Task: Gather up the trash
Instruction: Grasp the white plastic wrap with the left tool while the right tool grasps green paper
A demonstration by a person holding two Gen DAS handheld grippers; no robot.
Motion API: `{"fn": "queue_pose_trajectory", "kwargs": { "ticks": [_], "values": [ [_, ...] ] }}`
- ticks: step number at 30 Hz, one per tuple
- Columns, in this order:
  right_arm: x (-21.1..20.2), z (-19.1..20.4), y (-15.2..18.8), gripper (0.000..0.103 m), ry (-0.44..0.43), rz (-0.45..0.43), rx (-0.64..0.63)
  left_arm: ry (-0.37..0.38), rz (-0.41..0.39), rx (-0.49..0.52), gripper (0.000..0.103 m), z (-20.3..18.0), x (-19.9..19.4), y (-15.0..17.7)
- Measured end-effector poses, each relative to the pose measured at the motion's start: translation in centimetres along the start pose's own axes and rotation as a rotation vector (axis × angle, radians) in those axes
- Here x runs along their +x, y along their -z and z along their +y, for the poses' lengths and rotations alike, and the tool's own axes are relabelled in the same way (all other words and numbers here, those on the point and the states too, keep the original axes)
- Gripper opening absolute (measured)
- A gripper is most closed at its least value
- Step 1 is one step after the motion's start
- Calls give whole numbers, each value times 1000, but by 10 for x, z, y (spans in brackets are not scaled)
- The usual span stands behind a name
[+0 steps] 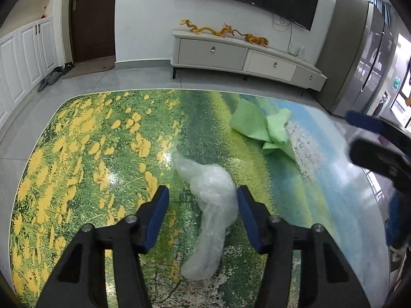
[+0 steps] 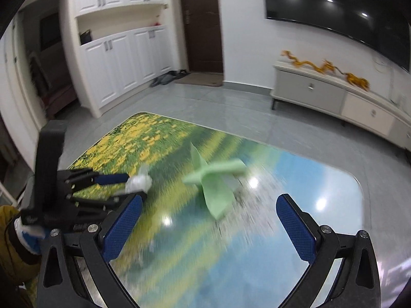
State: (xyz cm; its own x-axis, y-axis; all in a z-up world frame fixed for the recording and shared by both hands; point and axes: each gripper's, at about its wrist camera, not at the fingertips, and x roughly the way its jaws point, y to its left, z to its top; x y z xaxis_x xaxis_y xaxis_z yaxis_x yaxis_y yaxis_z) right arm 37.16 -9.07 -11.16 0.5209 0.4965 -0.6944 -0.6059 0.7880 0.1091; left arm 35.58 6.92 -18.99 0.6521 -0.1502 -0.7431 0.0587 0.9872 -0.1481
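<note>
Plastic wrap [image 1: 213, 205] between half-open left tongs [image 1: 203, 202]; right tongs [image 2: 208, 213] wide, empty.

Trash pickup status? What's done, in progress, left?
Done: nothing visibly collected; no bin in view. In hand: left gripper straddles the clear plastic wrap on the table, one pad touching, not clamped. Left: crumpled green paper lies untouched ahead of the open right gripper.

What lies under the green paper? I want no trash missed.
The green paper lies crumpled on the printed table. Around it only the tabletop shows. Its folds hide what is directly beneath, so neither view settles whether anything is there.
</note>
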Motion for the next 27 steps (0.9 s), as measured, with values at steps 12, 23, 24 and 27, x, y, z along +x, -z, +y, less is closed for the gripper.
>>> {"fn": "queue_pose_trajectory", "kwargs": {
  "ticks": [12, 23, 24, 27],
  "values": [
    [90, -4, -25, 81, 4, 166, -92, 35, 7, -30, 41, 7, 5, -1],
    [64, 7, 17, 56, 17, 173, -108, 52, 10, -32, 29, 8, 4, -1],
    [55, 10, 23, 55, 18, 171, -105, 54, 10, -28, 29, 7, 3, -1],
    [33, 14, 35, 52, 16, 153, -72, 57, 14, -10, 28, 3, 3, 0]
  ]
}}
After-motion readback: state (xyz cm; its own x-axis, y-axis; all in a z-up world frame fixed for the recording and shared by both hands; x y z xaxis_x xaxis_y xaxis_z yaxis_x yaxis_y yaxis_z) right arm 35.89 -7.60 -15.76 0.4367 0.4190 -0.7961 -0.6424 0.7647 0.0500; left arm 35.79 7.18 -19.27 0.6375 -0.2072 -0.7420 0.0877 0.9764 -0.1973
